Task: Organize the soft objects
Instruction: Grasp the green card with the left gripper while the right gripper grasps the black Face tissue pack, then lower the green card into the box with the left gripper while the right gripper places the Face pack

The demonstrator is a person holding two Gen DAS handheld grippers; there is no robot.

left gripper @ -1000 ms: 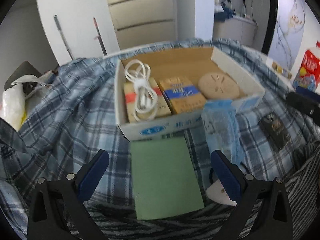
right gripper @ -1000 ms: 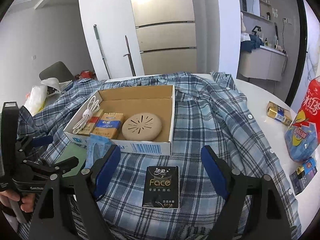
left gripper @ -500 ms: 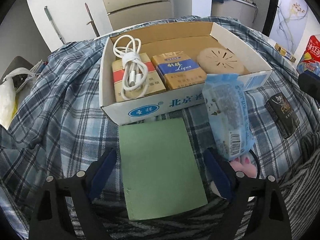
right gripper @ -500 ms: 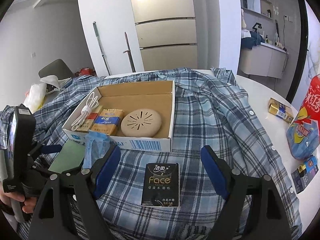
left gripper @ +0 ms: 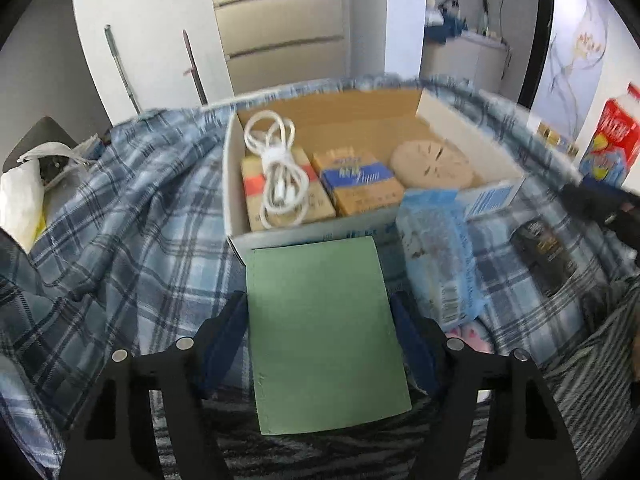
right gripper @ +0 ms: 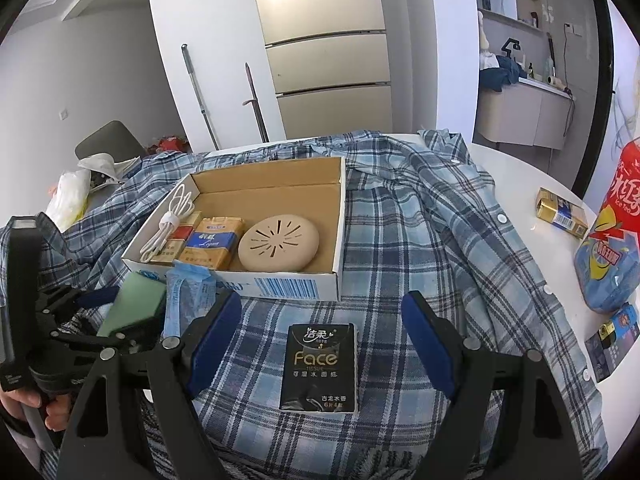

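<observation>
Left gripper (left gripper: 318,330): both blue pads touch the side edges of the green pad (left gripper: 324,336), which it grips. The pad's far edge is raised in front of the box (left gripper: 280,236) wall at 12 o'clock; its near edge overlies the striped cloth (left gripper: 580,384). From the right wrist view the same green pad (right gripper: 136,306) sits tilted in the left gripper (right gripper: 100,312) at 9 o'clock.

Right gripper (right gripper: 322,336): jaws spread wide, holding nothing. The black tissue pack (right gripper: 319,362) lies flat on the plaid shirt (right gripper: 420,240) between its fingers, touching neither.

Blue pack (left gripper: 440,252): lies at 2 o'clock from the green pad, its far end against the box front. The left view is motion-blurred, so contact is probable, not certain. A pink item (left gripper: 468,334) shows under its near end.

Box contents, left to right: white cable (right gripper: 168,224) on a red-banded carton (right gripper: 176,240), a blue-banded carton (right gripper: 214,242), a beige disc (right gripper: 279,243). The right half of the box floor is bare cardboard.

On the white table (right gripper: 532,184) at 3 o'clock: a gold box (right gripper: 560,212) and a red bag (right gripper: 612,232).
</observation>
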